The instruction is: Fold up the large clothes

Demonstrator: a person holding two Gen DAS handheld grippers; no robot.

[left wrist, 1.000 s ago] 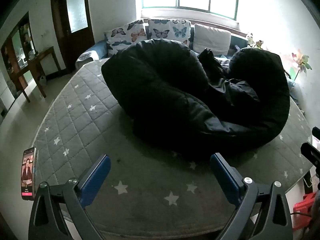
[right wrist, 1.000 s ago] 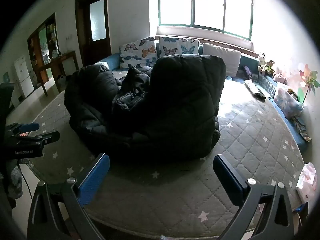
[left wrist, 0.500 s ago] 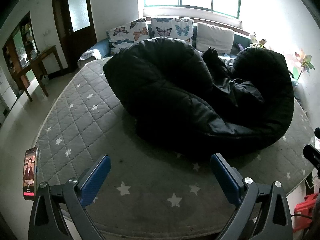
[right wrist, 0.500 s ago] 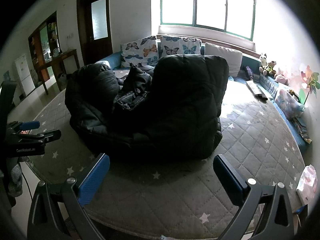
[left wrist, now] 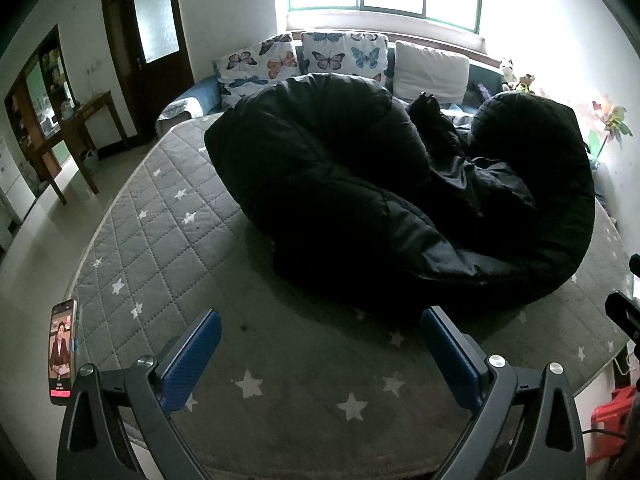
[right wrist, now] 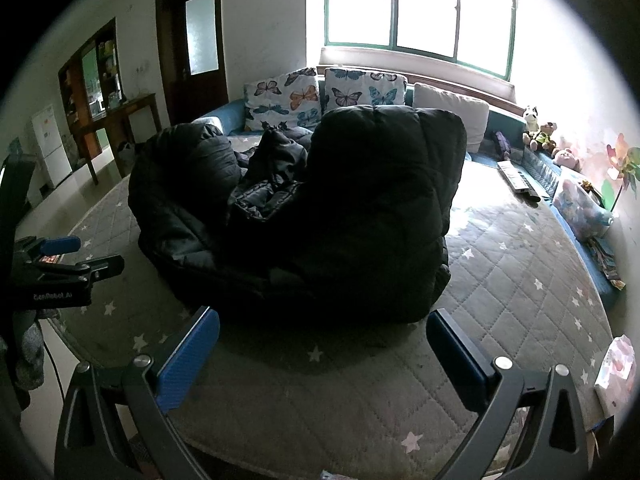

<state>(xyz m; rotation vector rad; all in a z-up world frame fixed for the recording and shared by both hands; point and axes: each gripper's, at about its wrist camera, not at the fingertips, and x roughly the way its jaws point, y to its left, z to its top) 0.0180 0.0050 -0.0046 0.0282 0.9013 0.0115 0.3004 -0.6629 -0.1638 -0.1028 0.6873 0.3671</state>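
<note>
The black padded coat point(left wrist: 400, 184) lies bunched in a heap, apparently half folded, on the star-quilted mattress point(left wrist: 160, 248). Left gripper point(left wrist: 320, 356) and right gripper point(right wrist: 322, 354) both gape wide, empty, just short of it.

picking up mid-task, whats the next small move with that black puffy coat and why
Probably bring both tools forward to the near edge of the black puffer coat. The left tool and right tool are both open and empty, held over bare mattress short of the coat, which lies bunched in a curled heap and needs spreading flat before any fold.
</note>
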